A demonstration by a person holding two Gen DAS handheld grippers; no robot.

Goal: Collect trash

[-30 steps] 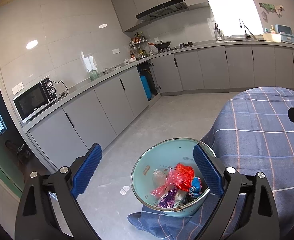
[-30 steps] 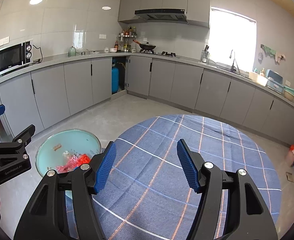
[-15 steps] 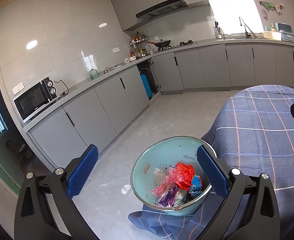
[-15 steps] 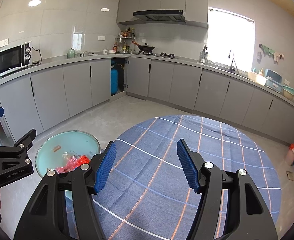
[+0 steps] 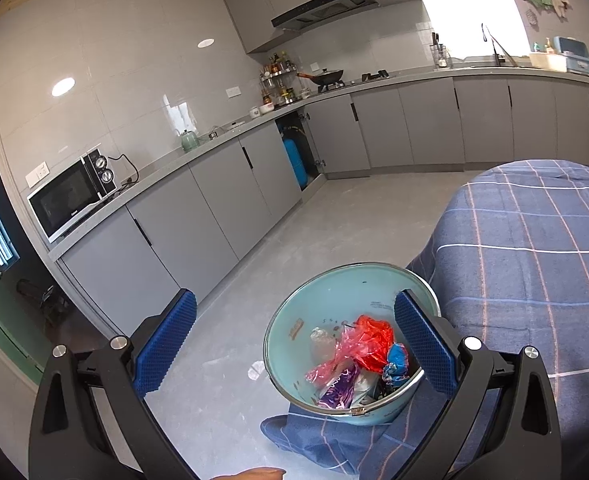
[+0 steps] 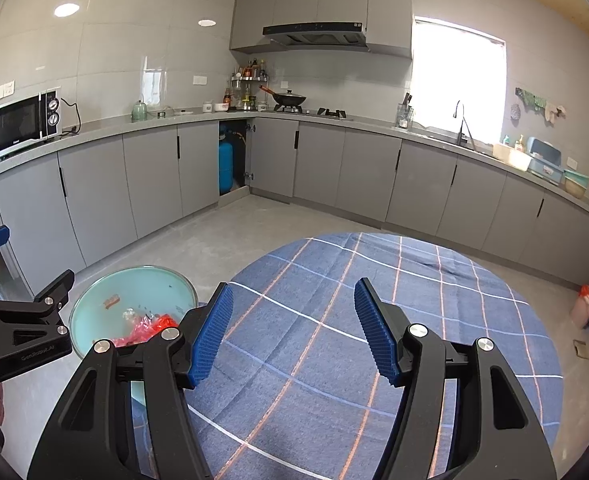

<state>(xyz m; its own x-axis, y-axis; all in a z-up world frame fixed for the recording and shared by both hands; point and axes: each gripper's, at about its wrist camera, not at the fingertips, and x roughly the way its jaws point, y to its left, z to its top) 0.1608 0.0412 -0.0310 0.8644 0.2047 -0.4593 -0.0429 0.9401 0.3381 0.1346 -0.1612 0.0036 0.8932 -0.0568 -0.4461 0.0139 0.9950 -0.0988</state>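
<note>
A light teal trash bin (image 5: pixel 326 300) stands on the floor against the round table's edge. It holds red and pink plastic wrappers (image 5: pixel 368 340), a purple wrapper and a blue one. It also shows in the right wrist view (image 6: pixel 142 292). My left gripper (image 5: pixel 294 340) is open and empty, above and in front of the bin. My right gripper (image 6: pixel 294 332) is open and empty above the table with the blue plaid cloth (image 6: pixel 434 300). The left gripper's body (image 6: pixel 18 332) shows at the left of the right wrist view.
Grey kitchen cabinets (image 6: pixel 154 176) run along the walls, with a microwave (image 5: pixel 74 196) on the counter, a stove with a pan (image 6: pixel 288 100) and a sink (image 6: pixel 458 136). A blue gas cylinder (image 6: pixel 226 166) stands in an open cabinet. Grey floor (image 5: pixel 314 232) lies between bin and cabinets.
My left gripper has opened a little wider and drawn back slightly from the bin. The right gripper has stayed open and risen a little.
</note>
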